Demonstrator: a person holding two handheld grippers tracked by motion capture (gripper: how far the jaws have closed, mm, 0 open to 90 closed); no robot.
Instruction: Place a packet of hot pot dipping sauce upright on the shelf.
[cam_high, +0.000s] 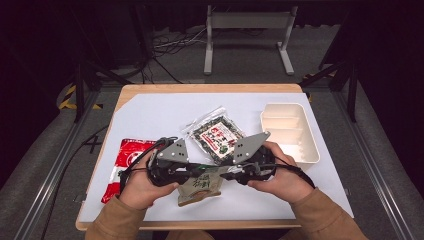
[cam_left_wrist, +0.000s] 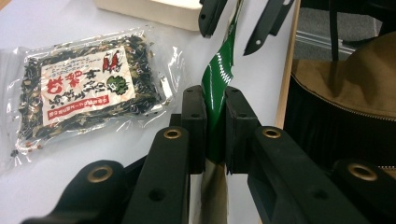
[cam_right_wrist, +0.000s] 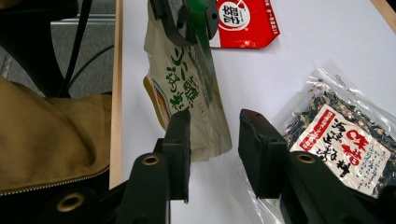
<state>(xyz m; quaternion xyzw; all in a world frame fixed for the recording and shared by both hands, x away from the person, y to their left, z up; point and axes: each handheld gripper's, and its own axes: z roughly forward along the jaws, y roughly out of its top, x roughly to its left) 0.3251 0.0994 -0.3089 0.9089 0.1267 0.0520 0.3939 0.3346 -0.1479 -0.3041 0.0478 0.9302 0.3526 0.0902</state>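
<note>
Pouch (cam_high: 201, 184) hangs above table's near edge, top edge pinched by left gripper (cam_left_wrist: 215, 128), prob. steadying it for tearing. Right gripper (cam_right_wrist: 215, 140) w/ jaws spread astride its other edge, not gripping.

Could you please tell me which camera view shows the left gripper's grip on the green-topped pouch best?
The left gripper view: the left gripper clamps the pouch by its green edge. The right gripper view shows the pouch's printed face hanging from it; the high view shows it partly hidden.
</note>
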